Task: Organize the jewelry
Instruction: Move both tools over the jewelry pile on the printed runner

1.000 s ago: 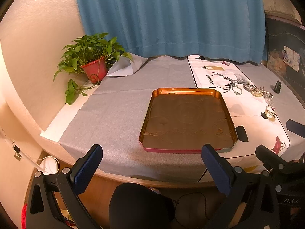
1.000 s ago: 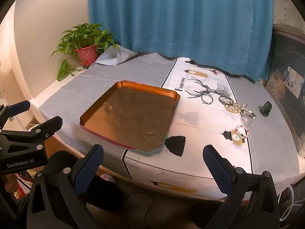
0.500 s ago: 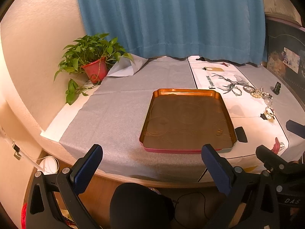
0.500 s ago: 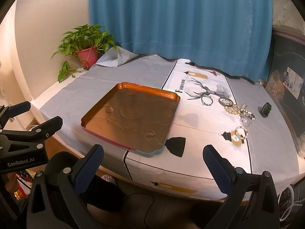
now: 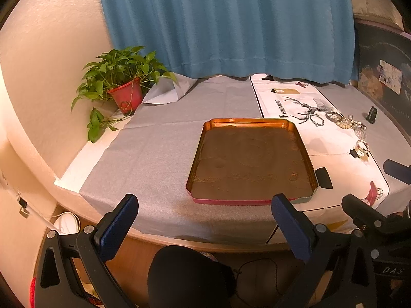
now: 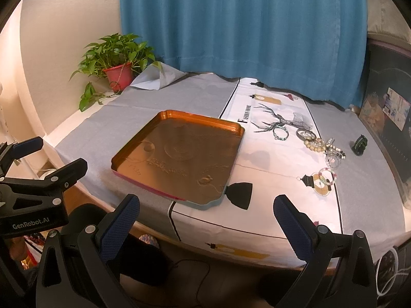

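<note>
Nothing is sorted yet: tray (image 6: 179,151) ahead of my spread, empty fingers (image 6: 127,220) is bare, bracelets (image 6: 321,148) beyond-right untouched.

Copper tray (image 6: 179,151) empty; bracelets (image 6: 322,148) right (on printed runner (image 6: 272,159)).

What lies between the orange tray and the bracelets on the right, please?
Only bare white printed cloth separates the tray from the bracelets, clearest in the right wrist view.

Round table (image 6: 367,200) — grey cloth, white runner, copper tray (image 6: 179,154), bracelets (image 6: 323,148), potted plant (image 6: 115,64).
</note>
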Available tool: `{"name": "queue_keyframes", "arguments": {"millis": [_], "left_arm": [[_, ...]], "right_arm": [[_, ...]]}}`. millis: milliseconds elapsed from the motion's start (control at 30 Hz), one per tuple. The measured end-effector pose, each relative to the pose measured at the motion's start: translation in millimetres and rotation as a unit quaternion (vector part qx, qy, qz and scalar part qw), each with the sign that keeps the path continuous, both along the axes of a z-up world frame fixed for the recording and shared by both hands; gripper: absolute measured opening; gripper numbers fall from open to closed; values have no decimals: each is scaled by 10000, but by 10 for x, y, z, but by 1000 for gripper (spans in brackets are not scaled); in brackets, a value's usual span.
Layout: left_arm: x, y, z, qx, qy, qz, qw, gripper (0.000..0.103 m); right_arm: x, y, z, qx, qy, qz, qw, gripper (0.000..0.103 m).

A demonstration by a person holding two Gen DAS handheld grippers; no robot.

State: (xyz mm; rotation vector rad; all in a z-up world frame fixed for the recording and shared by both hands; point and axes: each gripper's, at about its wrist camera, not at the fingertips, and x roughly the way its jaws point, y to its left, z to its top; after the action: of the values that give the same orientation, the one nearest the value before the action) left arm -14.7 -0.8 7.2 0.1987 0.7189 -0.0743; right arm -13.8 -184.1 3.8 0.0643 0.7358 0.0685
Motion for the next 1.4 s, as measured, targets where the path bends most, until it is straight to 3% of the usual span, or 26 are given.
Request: {"name": "queue_keyframes", "arguments": {"millis": [200, 333, 600, 800, 933, 1100, 1267, 1400], "left_arm": [[38, -53, -38, -92, 141, -122, 9998, 103], [93, -252, -81, -15, 218, -298, 9993, 103], [419, -1014, -227, -6, 636, -807, 9947, 103], [844, -1791, -270, 110, 683, -1255, 9897, 103], [1238, -2314, -309, 144, 727, -1593, 9845, 103], [1856, -2880, -461, 414, 813, -1765, 9801, 103], [2355, -3255, -692, 616, 1018, -1865, 9752, 103], [2654, -3432, -930, 849, 1203, -1991, 9689, 103]], "right_arm": [[3, -5, -45, 60, 69, -72, 9999, 103], [-67, -274, -142, 129, 19, -386, 9992, 103], [-105, -1426, -472, 188, 267, -1550, 9874, 103], [299, -2440, -820, 633, 460, -2228, 9717, 103], [636, -2756, -1062, 660, 715, -2267, 9691, 103], [1000, -2847, -1258, 486, 821, -1993, 9753, 103], [1237, -2863, -1417, -290, 1125, -1874, 9754, 103], [1186, -3024, -1477, 78, 1033, -1865, 9770, 103]]}}
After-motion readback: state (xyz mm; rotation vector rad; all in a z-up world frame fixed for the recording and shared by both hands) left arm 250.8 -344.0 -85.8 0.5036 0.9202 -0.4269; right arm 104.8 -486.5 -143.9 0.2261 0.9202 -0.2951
